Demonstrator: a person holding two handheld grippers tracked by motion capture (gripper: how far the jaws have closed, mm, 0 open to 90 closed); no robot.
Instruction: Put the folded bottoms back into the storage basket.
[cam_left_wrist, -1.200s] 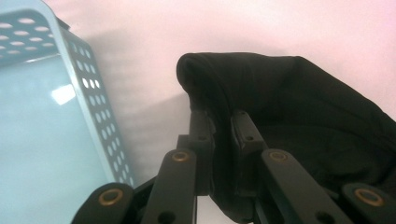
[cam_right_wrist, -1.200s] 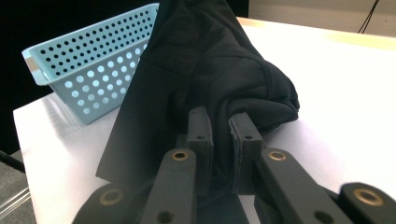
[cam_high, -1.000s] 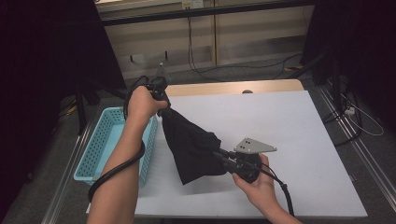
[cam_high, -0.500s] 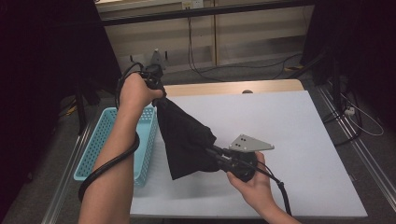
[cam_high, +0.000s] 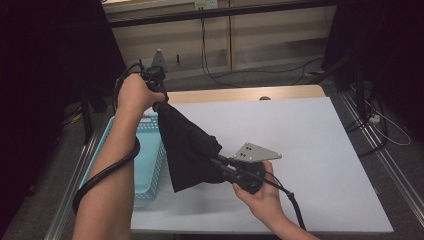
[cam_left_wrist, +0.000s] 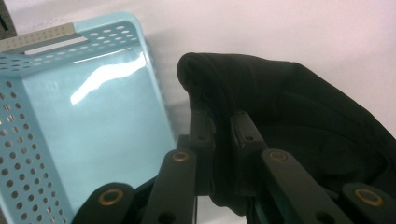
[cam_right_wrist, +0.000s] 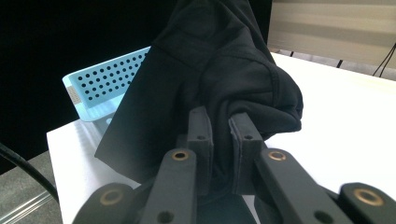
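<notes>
Both my grippers, left (cam_high: 159, 100) and right (cam_high: 220, 162), pinch the black cloth (cam_high: 187, 147) mid-frame, lifted; dropping it into the blue basket (cam_high: 150, 170) remains.

Matt black cloth (cam_high: 187, 147), soft and folded, with stitched seams showing in the right gripper view. At nine o'clock of it sits the light blue plastic basket (cam_high: 145, 165), perforated walls and a glossy floor catching glare. Underneath, the table (cam_high: 310, 140) looks smooth, matt white, with a pale wood strip at twelve o'clock.
</notes>
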